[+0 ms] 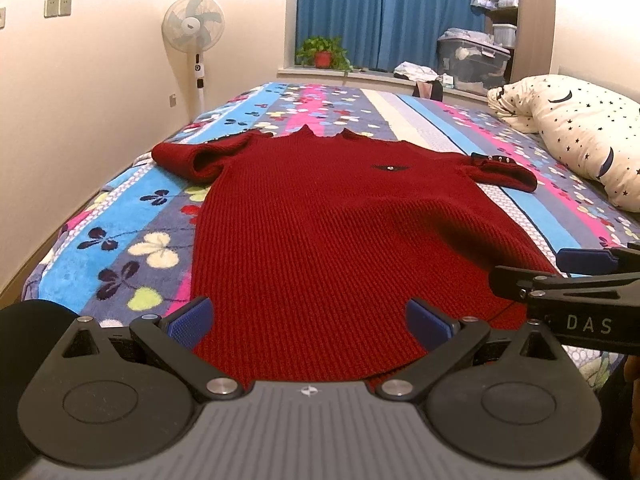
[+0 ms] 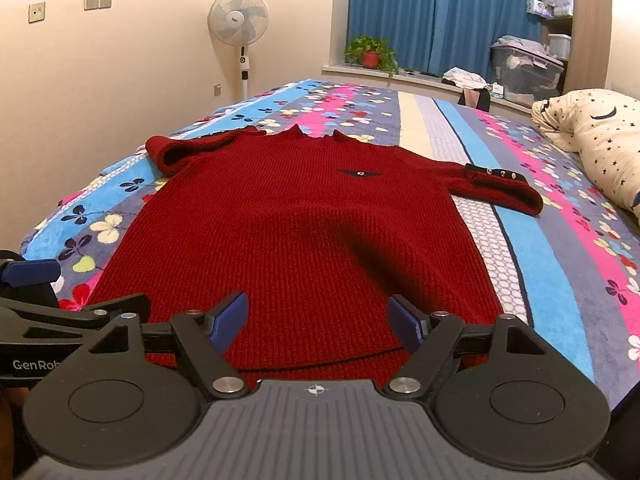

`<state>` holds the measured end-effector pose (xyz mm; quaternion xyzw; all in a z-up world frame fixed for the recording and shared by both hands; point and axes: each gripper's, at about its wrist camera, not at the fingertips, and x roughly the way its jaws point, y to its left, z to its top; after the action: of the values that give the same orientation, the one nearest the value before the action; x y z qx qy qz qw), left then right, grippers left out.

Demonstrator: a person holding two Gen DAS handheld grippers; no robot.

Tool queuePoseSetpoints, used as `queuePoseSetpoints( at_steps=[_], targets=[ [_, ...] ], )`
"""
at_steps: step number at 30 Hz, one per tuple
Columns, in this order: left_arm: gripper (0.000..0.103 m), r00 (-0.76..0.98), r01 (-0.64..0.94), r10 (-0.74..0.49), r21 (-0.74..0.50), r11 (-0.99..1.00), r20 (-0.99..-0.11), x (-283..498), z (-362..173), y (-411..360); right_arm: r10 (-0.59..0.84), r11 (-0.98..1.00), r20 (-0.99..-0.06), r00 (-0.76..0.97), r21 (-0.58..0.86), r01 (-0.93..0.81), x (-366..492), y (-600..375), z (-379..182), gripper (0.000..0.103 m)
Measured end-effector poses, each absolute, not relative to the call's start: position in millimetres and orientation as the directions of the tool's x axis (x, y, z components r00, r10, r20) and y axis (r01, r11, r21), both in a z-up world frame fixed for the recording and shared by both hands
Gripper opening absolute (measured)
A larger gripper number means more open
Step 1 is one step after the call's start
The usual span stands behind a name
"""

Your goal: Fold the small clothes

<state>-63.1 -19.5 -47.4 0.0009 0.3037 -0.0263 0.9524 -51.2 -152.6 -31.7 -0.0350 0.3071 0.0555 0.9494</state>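
Observation:
A dark red knitted short-sleeved sweater (image 1: 320,216) lies flat and face up on the bed, collar far, hem near; it also shows in the right wrist view (image 2: 304,224). My left gripper (image 1: 308,322) is open and empty, its blue pads hovering over the hem's left part. My right gripper (image 2: 318,318) is open and empty over the hem's right part. The right gripper's fingers (image 1: 560,280) show at the right edge of the left wrist view. The left gripper's fingers (image 2: 60,308) show at the left edge of the right wrist view.
The bed has a flowered, striped blanket (image 1: 120,232). A star-print pillow (image 1: 580,132) lies at the right. A standing fan (image 1: 194,28) is by the wall on the left. A potted plant (image 1: 322,54) and storage boxes (image 1: 472,60) sit on the window sill beyond the bed.

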Motion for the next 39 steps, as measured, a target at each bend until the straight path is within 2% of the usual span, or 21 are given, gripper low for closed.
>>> queuePoseSetpoints(
  at_steps=[5, 9, 11, 12, 16, 18, 21, 24, 27, 28, 32, 33, 34, 35, 36, 37, 39],
  targets=[
    [0.102, 0.823, 0.057, -0.047, 0.001, 0.998, -0.566, -64.3, -47.2, -22.1, 0.092, 0.991, -0.571, 0.816, -0.026, -0.131, -52.7, -153.9, -28.5, 0.073],
    [0.097, 0.845, 0.084, -0.056, 0.028, 0.996, -0.531, -68.3, -46.3, -27.1, 0.088, 0.993, -0.554, 0.828, -0.015, -0.116, -52.7, -157.9, -24.3, 0.065],
    [0.092, 0.855, 0.097, -0.065, 0.034, 0.995, -0.515, -70.0, -45.7, -28.3, 0.080, 0.996, -0.535, 0.841, 0.001, -0.094, -52.9, -164.1, -19.8, 0.061],
    [0.085, 0.856, 0.106, -0.074, 0.034, 0.994, -0.511, -70.4, -45.1, -28.7, 0.074, 0.997, -0.525, 0.848, 0.012, -0.080, -52.4, -168.5, -17.2, 0.058],
    [0.068, 0.854, 0.139, -0.114, 0.011, 0.990, -0.508, -70.5, -43.0, -25.5, 0.052, 0.997, -0.497, 0.866, 0.075, -0.017, -49.6, -192.3, -7.4, 0.043],
    [0.065, 0.854, 0.156, -0.132, 0.005, 0.988, -0.502, -69.9, -40.7, -23.4, 0.035, 0.994, -0.483, 0.875, 0.110, 0.022, -46.8, -207.5, -2.2, 0.037],
    [0.065, 0.854, 0.171, -0.144, 0.008, 0.985, -0.500, -66.2, -35.7, -18.6, 0.004, 0.990, -0.449, 0.894, 0.131, 0.062, -40.6, -230.2, 9.8, 0.035],
    [0.072, 0.844, 0.173, -0.146, 0.003, 0.985, -0.517, -58.7, -33.9, -13.3, 0.014, 0.993, -0.417, 0.909, 0.111, 0.035, -27.3, -251.2, 22.9, 0.036],
    [0.079, 0.842, 0.173, -0.131, 0.033, 0.984, -0.523, -51.3, -34.2, -10.2, 0.016, 0.999, -0.429, 0.903, 0.052, 0.007, -6.5, -275.3, 29.2, 0.048],
    [0.080, 0.842, 0.174, -0.128, 0.039, 0.984, -0.525, -48.7, -33.9, -9.3, 0.011, 0.999, -0.433, 0.901, 0.040, 0.007, 0.2, -283.4, 29.8, 0.049],
    [0.081, 0.844, 0.172, -0.108, 0.074, 0.982, -0.525, -32.3, -34.5, -0.8, -0.081, 0.994, -0.471, 0.879, 0.032, 0.108, 23.0, -322.8, 11.9, 0.048],
    [0.081, 0.847, 0.175, -0.103, 0.091, 0.980, -0.522, -26.7, -35.6, 2.0, -0.106, 0.988, -0.490, 0.865, 0.050, 0.149, 26.5, -330.3, 3.9, 0.042],
    [0.078, 0.849, 0.178, -0.097, 0.108, 0.978, -0.520, -21.3, -36.9, 5.4, -0.127, 0.978, -0.524, 0.842, 0.076, 0.195, 30.9, -339.7, -4.4, 0.026],
    [0.075, 0.849, 0.178, -0.090, 0.122, 0.976, -0.522, -15.2, -38.7, 8.9, -0.135, 0.966, -0.554, 0.822, 0.110, 0.233, 34.1, -348.5, -9.5, 0.019],
    [0.064, 0.843, 0.178, -0.086, 0.125, 0.976, -0.532, -7.4, -41.0, 13.8, -0.129, 0.955, -0.563, 0.816, 0.152, 0.256, 35.2, -355.6, -12.2, 0.014],
    [0.053, 0.833, 0.179, -0.086, 0.120, 0.976, -0.546, 0.7, -42.7, 18.8, -0.120, 0.946, -0.562, 0.818, 0.185, 0.266, 36.2, -360.7, -13.5, 0.013],
    [0.041, 0.812, 0.178, -0.087, 0.103, 0.979, -0.577, 18.6, -46.0, 30.0, -0.129, 0.946, -0.564, 0.816, 0.178, 0.273, 39.1, -362.8, -15.9, 0.013]
  ],
)
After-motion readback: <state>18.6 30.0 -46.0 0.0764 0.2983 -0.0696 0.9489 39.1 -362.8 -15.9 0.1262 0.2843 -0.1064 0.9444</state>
